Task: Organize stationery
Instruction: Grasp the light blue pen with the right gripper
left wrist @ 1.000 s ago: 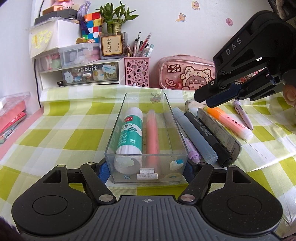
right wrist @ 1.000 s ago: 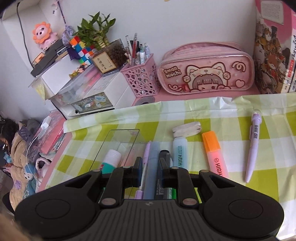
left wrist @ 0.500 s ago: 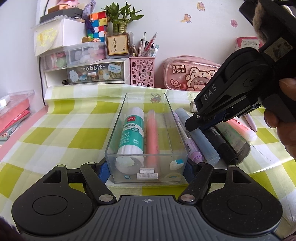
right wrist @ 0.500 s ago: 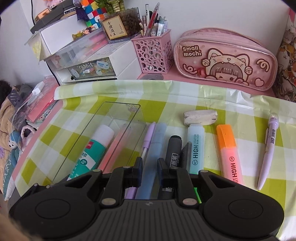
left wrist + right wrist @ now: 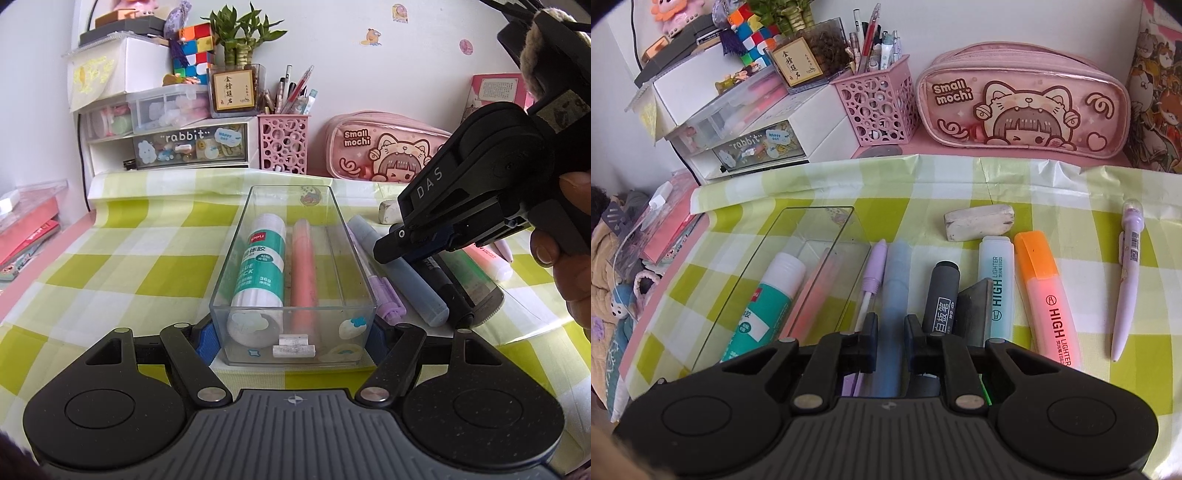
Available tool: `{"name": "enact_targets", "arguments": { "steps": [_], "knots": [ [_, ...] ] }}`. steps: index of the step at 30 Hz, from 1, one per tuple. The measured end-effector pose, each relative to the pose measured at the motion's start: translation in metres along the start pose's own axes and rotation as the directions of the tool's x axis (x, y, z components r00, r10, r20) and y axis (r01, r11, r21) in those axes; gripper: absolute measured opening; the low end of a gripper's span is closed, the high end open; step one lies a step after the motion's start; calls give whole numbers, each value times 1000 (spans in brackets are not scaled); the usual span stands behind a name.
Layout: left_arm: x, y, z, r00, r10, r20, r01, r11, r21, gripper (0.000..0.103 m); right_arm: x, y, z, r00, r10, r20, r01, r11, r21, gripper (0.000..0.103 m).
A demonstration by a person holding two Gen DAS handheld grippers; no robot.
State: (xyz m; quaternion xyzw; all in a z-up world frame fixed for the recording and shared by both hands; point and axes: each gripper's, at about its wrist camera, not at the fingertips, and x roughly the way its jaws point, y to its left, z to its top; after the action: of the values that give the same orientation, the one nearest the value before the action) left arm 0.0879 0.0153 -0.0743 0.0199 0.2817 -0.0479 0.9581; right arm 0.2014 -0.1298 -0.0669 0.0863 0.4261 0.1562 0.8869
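Observation:
A clear plastic box stands on the green checked cloth with a glue stick and a pink pen inside. My left gripper is shut on the box's near end, one finger on each side wall. Right of the box lie a purple pen, a blue pen, a black marker, a pale blue highlighter and an orange highlighter. My right gripper points steeply down, its fingers closed on either side of the blue pen, which still rests on the cloth.
A white eraser and a lilac pen lie farther right. At the back stand a pink mesh pen holder, a pink pencil case and white drawers. A hand holds the right gripper.
The right gripper has come down and leftward over the row of pens and settled around the blue pen. The left gripper and the box have not moved.

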Motion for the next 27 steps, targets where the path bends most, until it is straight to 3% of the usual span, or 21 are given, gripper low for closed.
{"name": "enact_targets", "arguments": {
  "steps": [7, 20, 27],
  "knots": [
    [0, 0, 0, 1000, 0, 0, 0, 1000, 0, 73, -2, -23, -5, 994, 113, 7, -113, 982, 149, 7],
    [0, 0, 0, 1000, -1, 1, 1, 1000, 1, 73, -13, -42, -9, 981, 179, 73, -193, 934, 301, 7],
    [0, 0, -1, 1000, 0, 1, 0, 1000, 2, 73, -23, -37, -8, 978, 184, 97, -206, 925, 318, 7]
  ]
}}
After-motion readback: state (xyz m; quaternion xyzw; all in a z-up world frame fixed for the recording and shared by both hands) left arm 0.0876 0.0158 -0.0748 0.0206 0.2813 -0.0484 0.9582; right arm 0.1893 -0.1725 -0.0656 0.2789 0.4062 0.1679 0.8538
